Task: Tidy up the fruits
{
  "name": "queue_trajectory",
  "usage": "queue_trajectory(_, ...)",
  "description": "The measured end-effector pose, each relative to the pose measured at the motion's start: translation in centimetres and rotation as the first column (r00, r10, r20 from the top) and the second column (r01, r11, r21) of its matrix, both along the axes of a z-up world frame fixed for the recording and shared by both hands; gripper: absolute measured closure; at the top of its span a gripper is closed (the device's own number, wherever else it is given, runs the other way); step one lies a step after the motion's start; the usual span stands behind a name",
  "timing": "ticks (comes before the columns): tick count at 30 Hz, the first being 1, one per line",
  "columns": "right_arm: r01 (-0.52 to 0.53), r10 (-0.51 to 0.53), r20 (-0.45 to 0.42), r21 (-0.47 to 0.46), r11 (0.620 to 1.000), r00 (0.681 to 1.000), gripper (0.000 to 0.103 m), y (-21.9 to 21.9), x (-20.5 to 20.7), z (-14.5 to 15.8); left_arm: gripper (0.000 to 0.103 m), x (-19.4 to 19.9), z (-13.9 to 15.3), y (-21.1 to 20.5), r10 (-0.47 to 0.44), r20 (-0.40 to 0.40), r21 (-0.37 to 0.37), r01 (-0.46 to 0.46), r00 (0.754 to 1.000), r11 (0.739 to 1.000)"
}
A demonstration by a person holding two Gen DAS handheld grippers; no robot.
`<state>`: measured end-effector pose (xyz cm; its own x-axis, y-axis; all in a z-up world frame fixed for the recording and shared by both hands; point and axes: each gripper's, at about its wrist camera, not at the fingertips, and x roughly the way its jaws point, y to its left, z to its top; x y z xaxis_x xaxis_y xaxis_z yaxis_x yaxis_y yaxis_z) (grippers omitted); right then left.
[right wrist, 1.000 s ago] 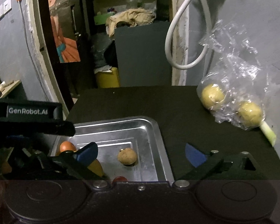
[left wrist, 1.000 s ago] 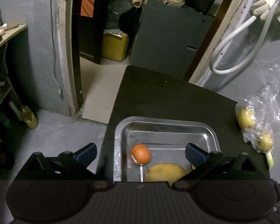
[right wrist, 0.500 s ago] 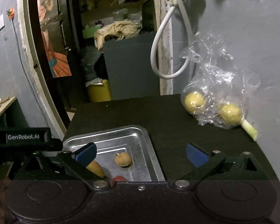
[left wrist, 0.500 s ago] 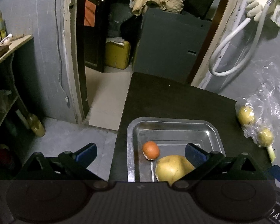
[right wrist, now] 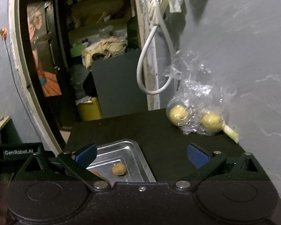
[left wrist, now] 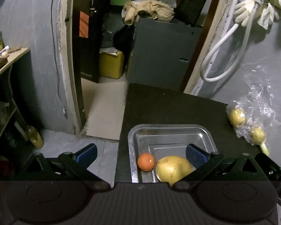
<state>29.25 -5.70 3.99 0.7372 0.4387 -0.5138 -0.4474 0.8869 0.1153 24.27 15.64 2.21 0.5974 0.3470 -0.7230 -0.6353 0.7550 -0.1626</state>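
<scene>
A metal tray (left wrist: 168,130) (right wrist: 134,150) sits on the black table. In it lie an orange (left wrist: 146,161), a large yellow fruit (left wrist: 173,168) and a small brown round fruit (right wrist: 119,169). A clear plastic bag (left wrist: 260,112) (right wrist: 194,101) against the right wall holds two yellow fruits (left wrist: 236,116) (right wrist: 178,114). My left gripper (left wrist: 141,151) is open, raised above the tray's near left side, holding nothing. My right gripper (right wrist: 142,152) is open and empty above the tray's right edge.
The black table (left wrist: 170,103) ends at a drop to the floor on its left. A white hose (left wrist: 224,56) hangs on the right wall. A green stalk (right wrist: 230,131) pokes from the bag. A doorway with a dark cabinet (left wrist: 159,52) lies beyond.
Both grippers have pulled back and risen from the tray, so tray and fruits look smaller and lower. The tray's fruits stay in place.
</scene>
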Motion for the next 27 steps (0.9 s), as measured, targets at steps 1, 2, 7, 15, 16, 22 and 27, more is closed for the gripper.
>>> queue_trajectory(1,0.005,-0.005,0.003,0.003,1.000,1.000,0.001,-0.2,-0.2,0.2,0.001,-0.1,0.2,-0.1,-0.004,0.004,0.004,0.004,1.000,1.000)
queue_trajectory(2,0.008,-0.009,0.006,0.004,1.000,1.000,0.001,-0.3,-0.4,0.3,0.001,-0.3,0.4,-0.2,-0.009,0.008,0.008,0.009,1.000,1.000)
queue_trajectory(7,0.027,-0.027,0.027,0.004,1.000,0.999,0.001,-1.0,-1.4,1.3,0.001,-1.0,1.2,-0.8,-0.022,0.032,0.019,0.021,0.999,1.000)
queue_trajectory(15,0.036,-0.035,0.055,-0.013,0.999,0.998,0.001,-1.7,-2.8,2.5,0.001,-2.3,2.2,-1.3,-0.037,0.067,0.016,0.036,0.997,0.999)
queue_trajectory(16,0.038,-0.037,0.059,-0.018,0.999,0.998,0.001,-1.8,-2.9,2.6,0.001,-2.5,2.3,-1.4,-0.044,0.071,0.012,0.043,0.997,0.999)
queue_trajectory(22,0.062,-0.059,0.076,-0.026,0.998,0.995,0.001,-2.5,-3.7,3.1,0.001,-3.3,2.7,-2.1,-0.080,0.083,0.025,0.079,0.993,0.997)
queue_trajectory(27,0.076,-0.073,0.083,-0.033,0.997,0.994,0.001,-3.1,-4.6,3.2,0.001,-4.2,3.1,-2.6,-0.099,0.099,0.026,0.097,0.990,0.995)
